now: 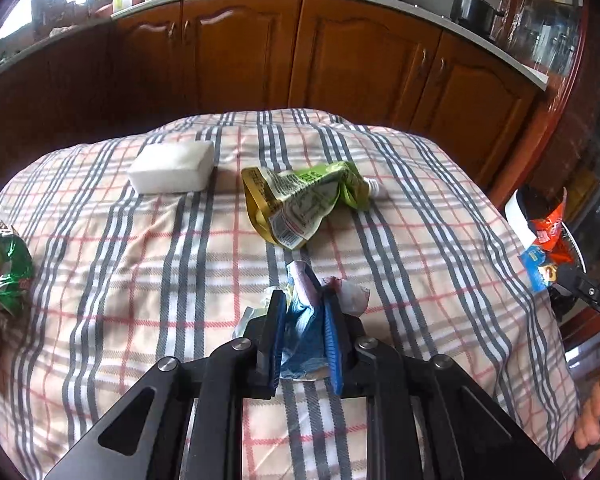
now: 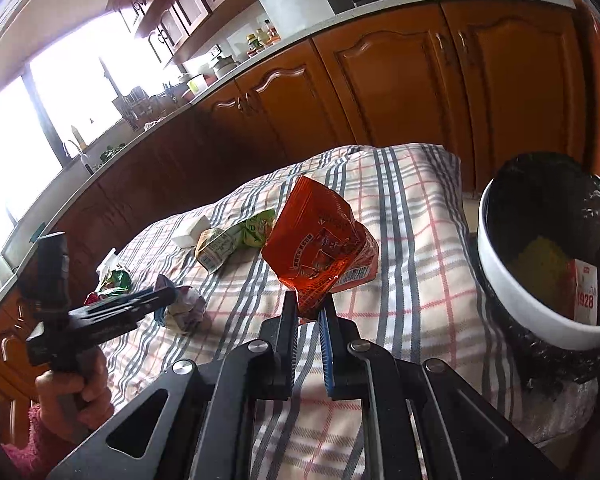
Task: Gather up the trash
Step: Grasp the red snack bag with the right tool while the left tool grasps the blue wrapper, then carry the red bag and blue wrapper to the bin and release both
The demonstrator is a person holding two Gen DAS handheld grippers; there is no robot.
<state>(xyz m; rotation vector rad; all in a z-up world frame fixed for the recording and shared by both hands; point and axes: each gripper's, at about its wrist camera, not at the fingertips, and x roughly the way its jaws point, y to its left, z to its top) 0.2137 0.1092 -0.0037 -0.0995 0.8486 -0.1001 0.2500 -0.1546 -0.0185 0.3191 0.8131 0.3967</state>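
A: The right tool (image 2: 309, 312) pinches the orange wrapper (image 2: 320, 252) near the worktop's (image 2: 420, 248) right edge; the left tool (image 1: 305, 312) clamps a crumpled blue wrapper (image 1: 300, 308).

B: Carry orange fully over the lined bin (image 2: 540, 320) beyond that edge, then release.

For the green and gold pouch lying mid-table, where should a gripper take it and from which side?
Grip the green and gold pouch by its flattened gold end, which curls up off the plaid cloth, coming from above on the near side. The spout end looks narrow and rigid, likelier to slip.
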